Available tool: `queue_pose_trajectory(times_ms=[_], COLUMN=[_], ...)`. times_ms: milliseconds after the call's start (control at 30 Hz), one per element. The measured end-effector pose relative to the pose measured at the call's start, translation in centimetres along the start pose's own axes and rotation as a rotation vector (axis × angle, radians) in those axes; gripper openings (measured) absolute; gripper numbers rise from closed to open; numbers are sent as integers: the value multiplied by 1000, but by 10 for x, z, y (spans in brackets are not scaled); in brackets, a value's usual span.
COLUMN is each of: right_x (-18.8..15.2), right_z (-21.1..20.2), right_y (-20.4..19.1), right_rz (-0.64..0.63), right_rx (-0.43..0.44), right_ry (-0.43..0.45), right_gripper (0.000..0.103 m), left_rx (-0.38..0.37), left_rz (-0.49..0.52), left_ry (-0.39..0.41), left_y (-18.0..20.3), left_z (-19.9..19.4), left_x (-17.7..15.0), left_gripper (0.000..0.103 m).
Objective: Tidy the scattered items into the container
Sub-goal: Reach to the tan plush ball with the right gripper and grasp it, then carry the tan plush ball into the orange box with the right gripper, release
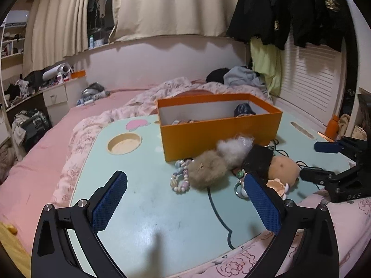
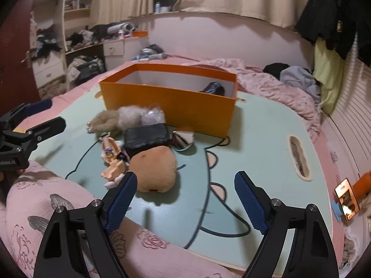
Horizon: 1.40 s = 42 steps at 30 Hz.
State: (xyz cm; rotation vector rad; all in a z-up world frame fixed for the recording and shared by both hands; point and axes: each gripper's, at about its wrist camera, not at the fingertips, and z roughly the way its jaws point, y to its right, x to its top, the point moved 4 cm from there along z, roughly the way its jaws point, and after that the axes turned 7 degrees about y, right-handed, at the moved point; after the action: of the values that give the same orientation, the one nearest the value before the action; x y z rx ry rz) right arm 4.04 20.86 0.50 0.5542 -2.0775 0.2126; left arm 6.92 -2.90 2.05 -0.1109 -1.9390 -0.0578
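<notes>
The orange box (image 1: 220,129) stands open-topped on the pale green lap table (image 1: 143,210), which rests on a pink bed (image 1: 41,153). A dark bundle (image 1: 243,110) already lies inside the box at its right end.

Seen from the left wrist, going left to right from the box's near wall: a bead bracelet (image 1: 179,180) lies in front of the box's left corner, touching a tan fluffy ball (image 1: 207,170). A white fluffy ball (image 1: 231,149) lies just beside it, close against the box wall. To the right sits a black pouch (image 1: 258,161), then a brown plush toy (image 1: 284,165), with a small figurine (image 1: 277,185) nearer the table's front edge.

The left gripper (image 1: 185,199) hangs over the table in front of the box with its blue pads wide apart. Nothing is between them and they touch nothing, though the right pad overlaps the pile's near edge in the view.

The right gripper (image 2: 185,199) is off to the right of the pile, pads also spread apart and empty. In its own view the left finger (image 2: 123,199) sits just beside the plush toy and figurine; whether it touches them I cannot tell.
</notes>
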Motion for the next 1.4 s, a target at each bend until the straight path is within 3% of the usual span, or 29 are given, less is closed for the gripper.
queue_pose_trajectory(times_ms=[67, 200, 233, 300, 333, 367, 500, 700, 900, 967, 1067, 1133, 1333, 1367, 1400], right_x=[2, 6, 6, 5, 4, 2, 0, 3, 5, 5, 5, 5, 4, 4, 4], right_z=[3, 19, 23, 35, 36, 38, 27, 6, 4, 4, 4, 5, 3, 3, 2], right_y=[-5, -7, -8, -12, -13, -14, -15, -8, 0, 1, 1, 1, 5, 5, 5], right_rz=[-7, 16, 20, 26, 30, 34, 32, 75, 112, 112, 113, 114, 124, 124, 124], right_rx=[15, 73, 87, 125, 140, 151, 147, 132, 139, 139, 138, 142, 141, 140, 139], right_ry=[-10, -63, -76, -117, -128, -138, -77, 39, 45, 45, 45, 44, 42, 44, 45], right_gripper=[84, 83, 78, 64, 41, 33, 32, 32, 32, 33, 33, 33, 33, 33, 33], left_rx=[-27, -63, -72, -101, -115, -122, -141, -197, -174, -172, -130, -145, -190, -196, -201], left_rz=[22, 24, 13, -18, -36, -51, -62, 32, 189, 209, 237, 221, 141, 133, 127], left_ry=[4, -34, -45, -76, -97, -117, -144, -151, -217, -266, -266, -249, -233, -225, -216], left_y=[4, 5, 3, -1, -4, -6, -4, 15, 39, 43, 42, 40, 28, 27, 26], left_z=[0, 5, 6, 13, 17, 20, 28, 38, 62, 73, 78, 74, 69, 67, 64], left_x=[1, 0, -1, -2, -3, -5, -7, 4, 6, -1, -4, -1, 1, 2, 5], left_gripper=[89, 87, 84, 61, 56, 49, 47, 47, 47, 47, 46, 26, 22, 8, 8])
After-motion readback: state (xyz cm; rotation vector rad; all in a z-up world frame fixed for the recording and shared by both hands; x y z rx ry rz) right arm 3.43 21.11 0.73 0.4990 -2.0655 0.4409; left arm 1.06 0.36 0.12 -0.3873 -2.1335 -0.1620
